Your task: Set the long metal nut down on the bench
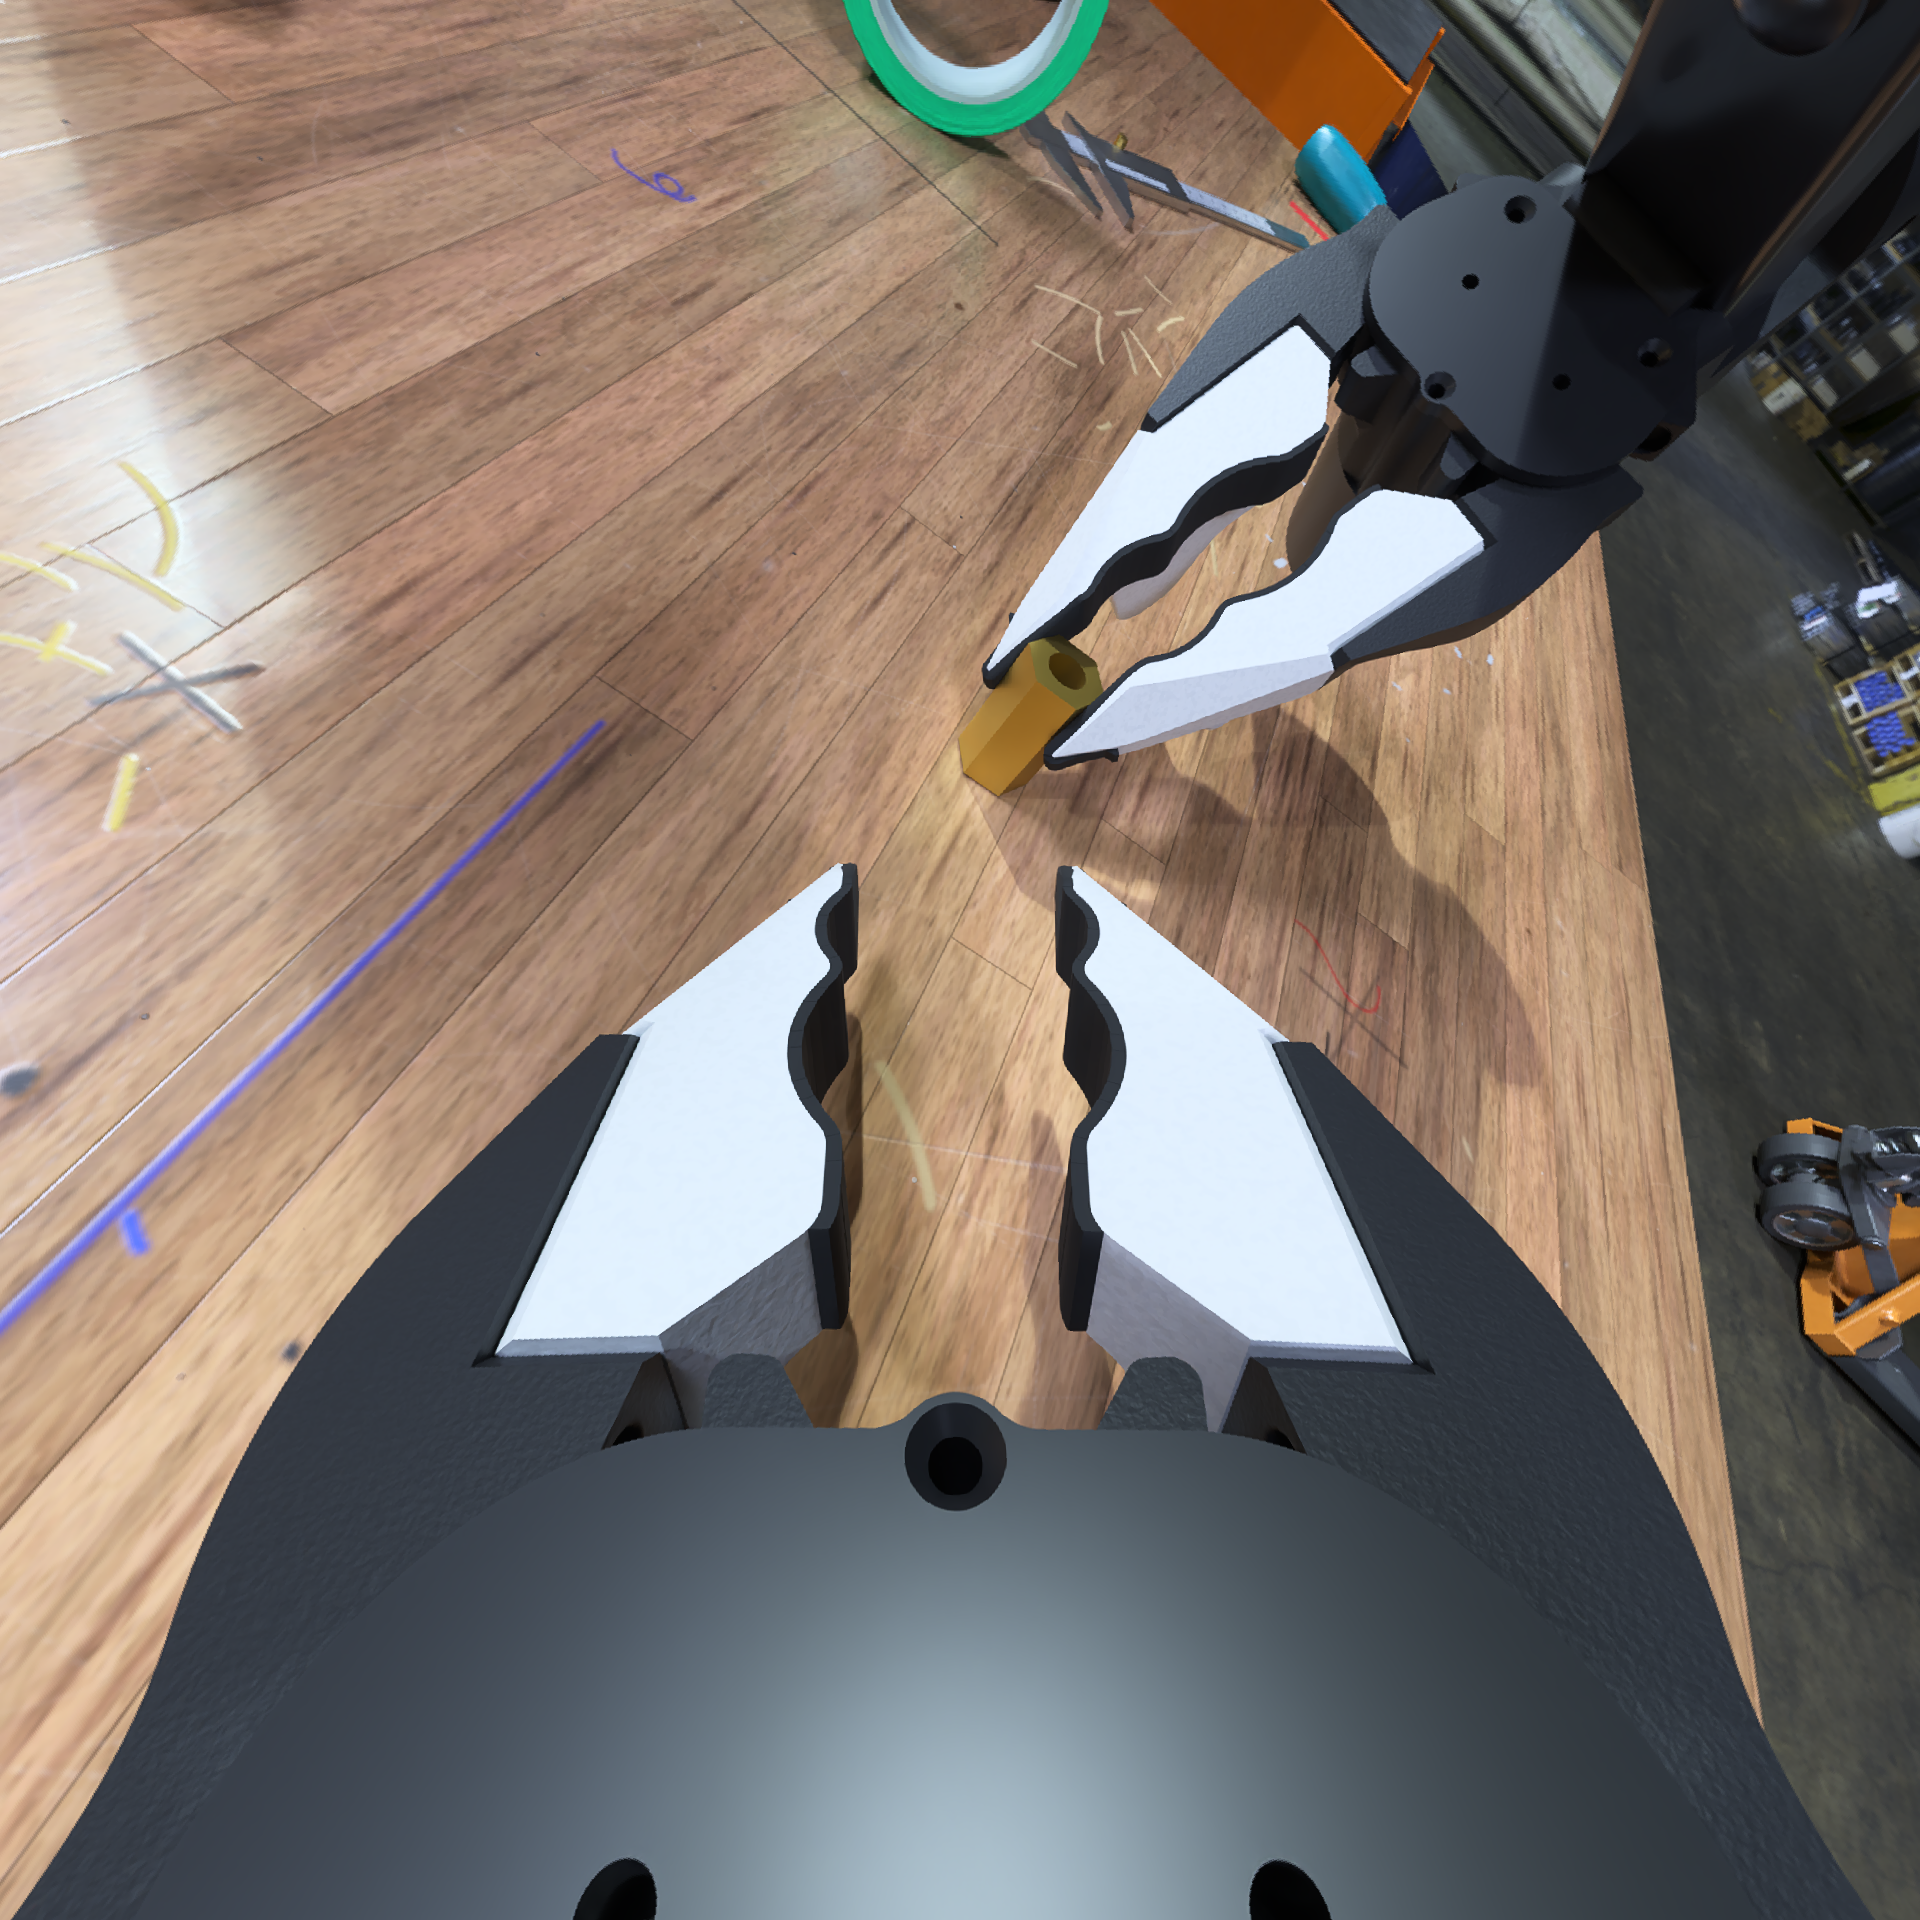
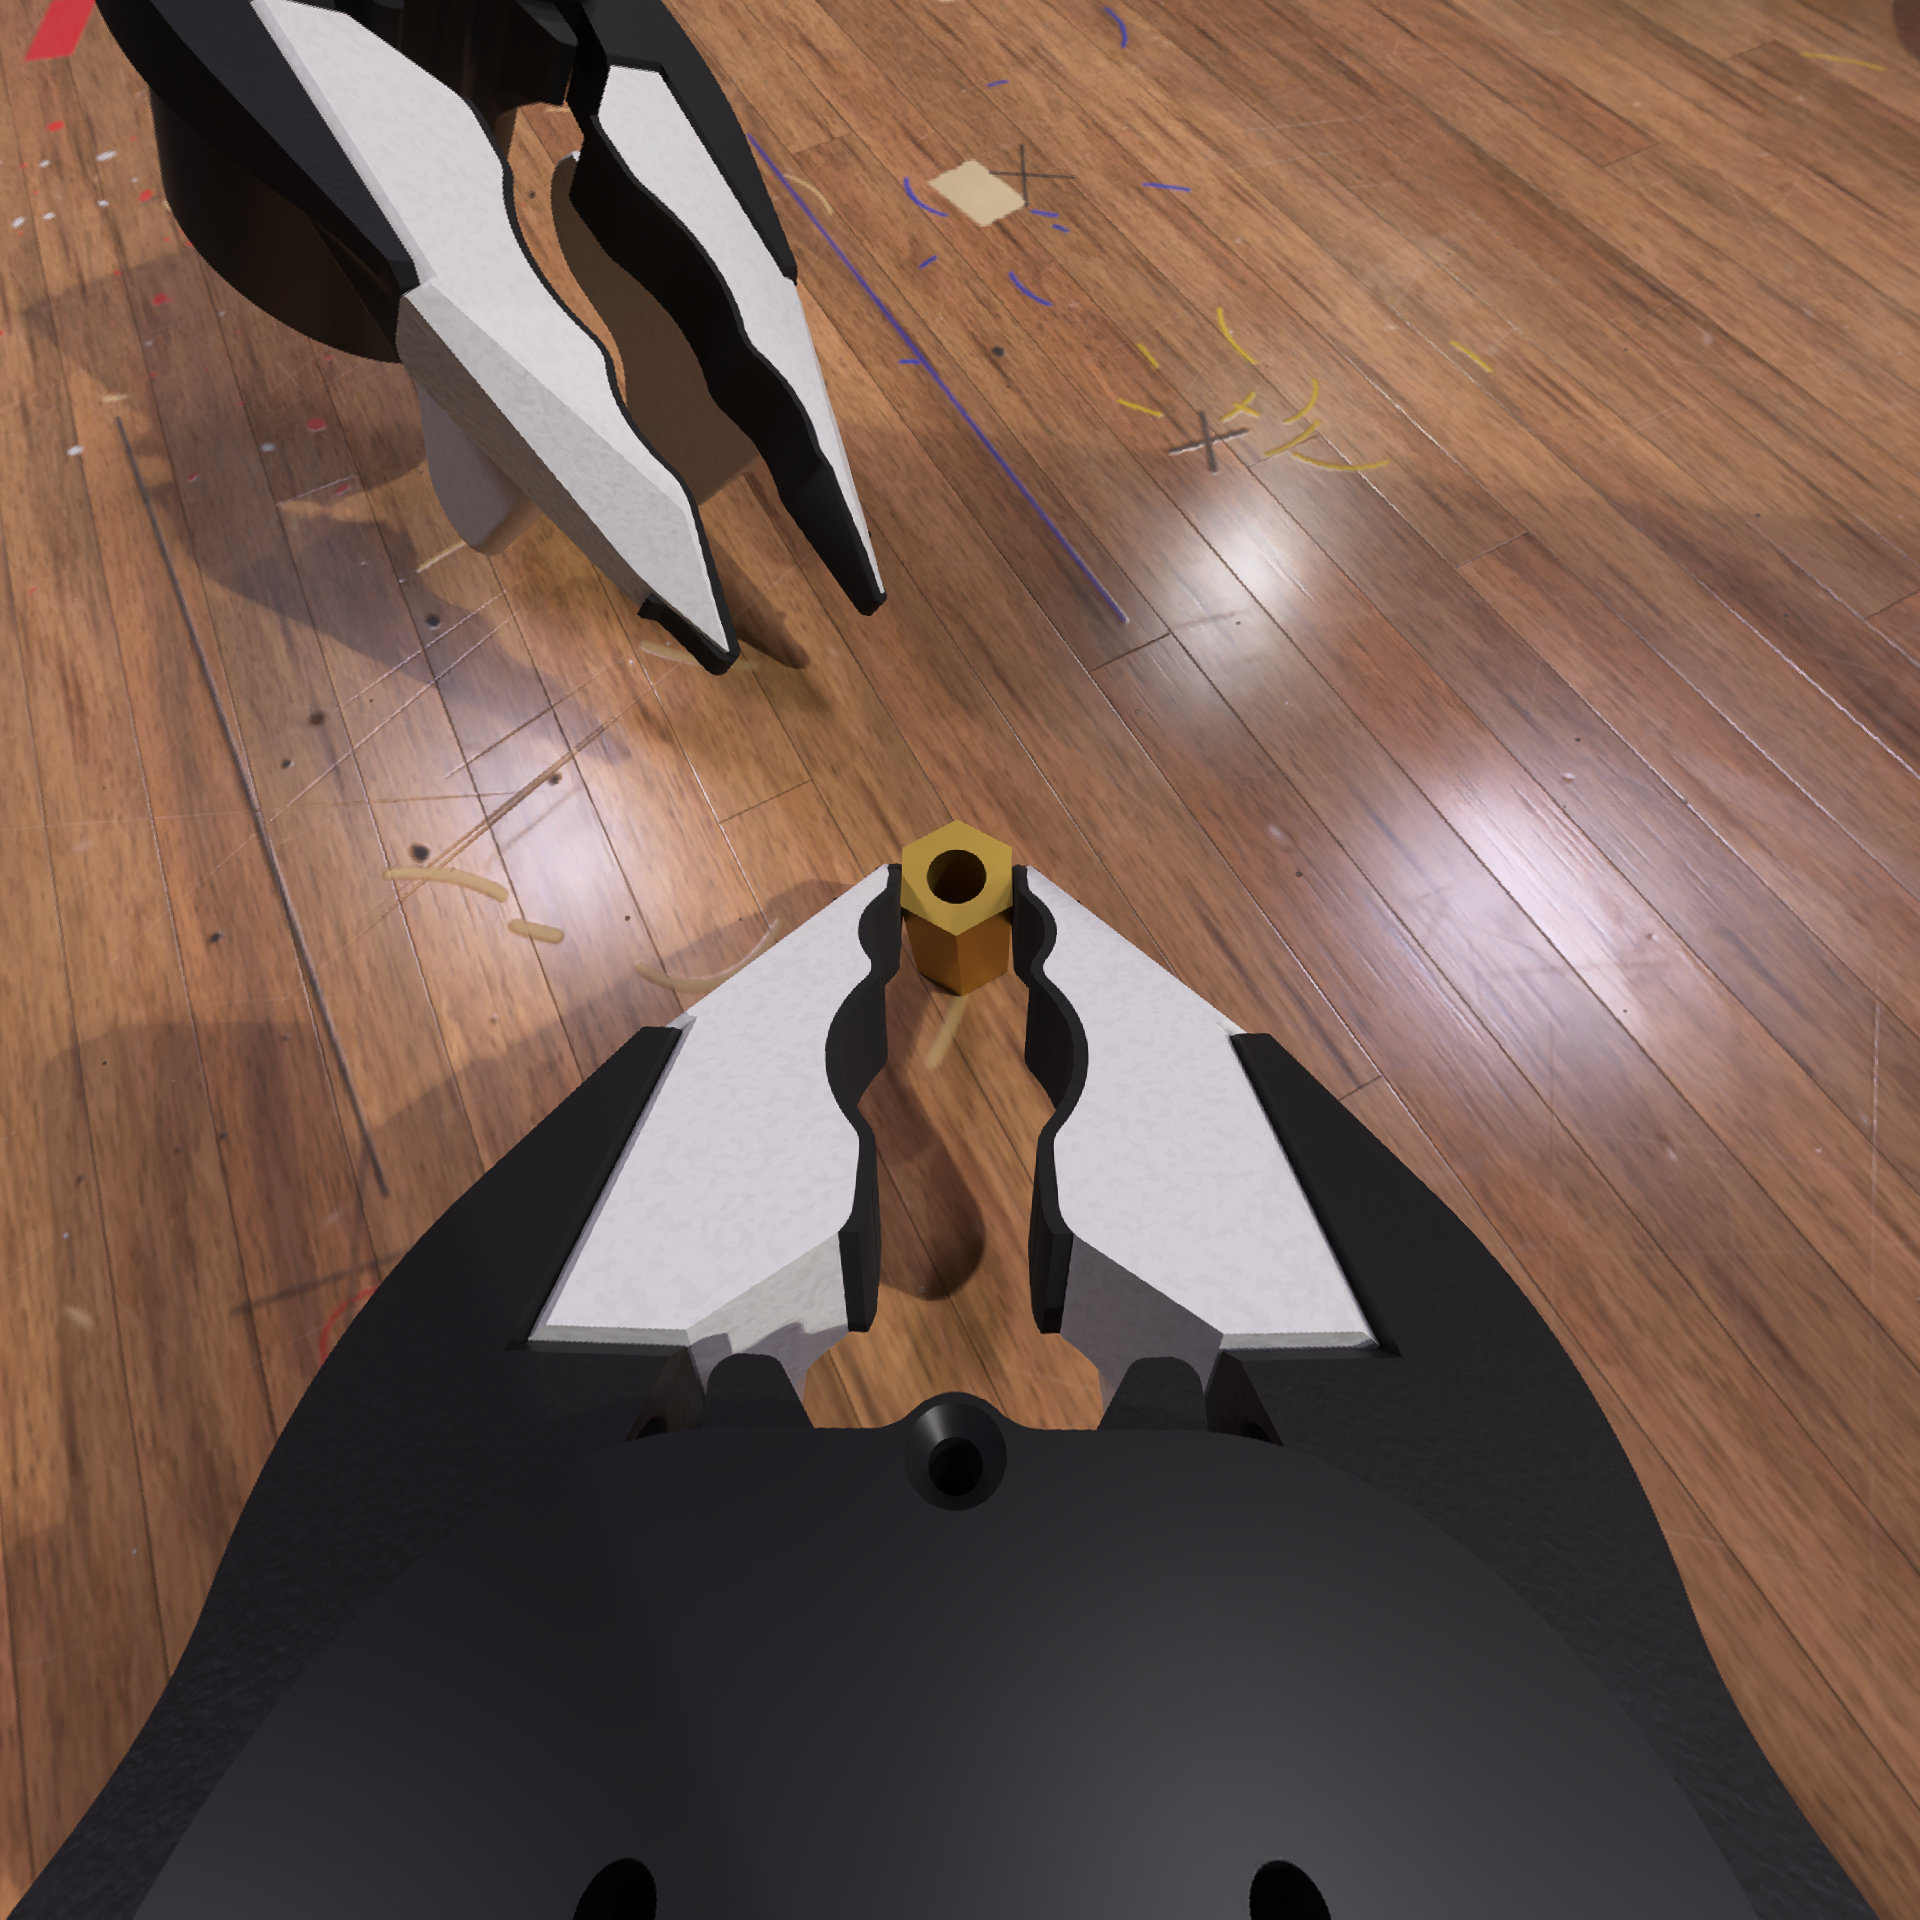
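The long nut [image 2: 956, 914] is a brass-coloured hex piece with a bore through it, standing nearly upright between my right gripper's fingertips. My right gripper [image 2: 956, 883] is shut on its upper part. In the left wrist view the nut [image 1: 1003, 743] leans slightly in my right gripper [image 1: 1029, 717], its lower end at or just above the wooden bench [image 1: 520, 520]; I cannot tell whether it touches. My left gripper [image 1: 956, 873] is open and empty, low over the bench a short way from the nut. It also shows in the right wrist view [image 2: 795, 623].
A green tape roll [image 1: 971, 73], a caliper [image 1: 1143, 177], an orange box [image 1: 1299, 52] and a teal object [image 1: 1340, 177] lie at the far end. The bench edge [image 1: 1662, 935] runs along the right, with the floor and an orange pallet jack [image 1: 1860, 1247] below. Pen and chalk marks cover the wood.
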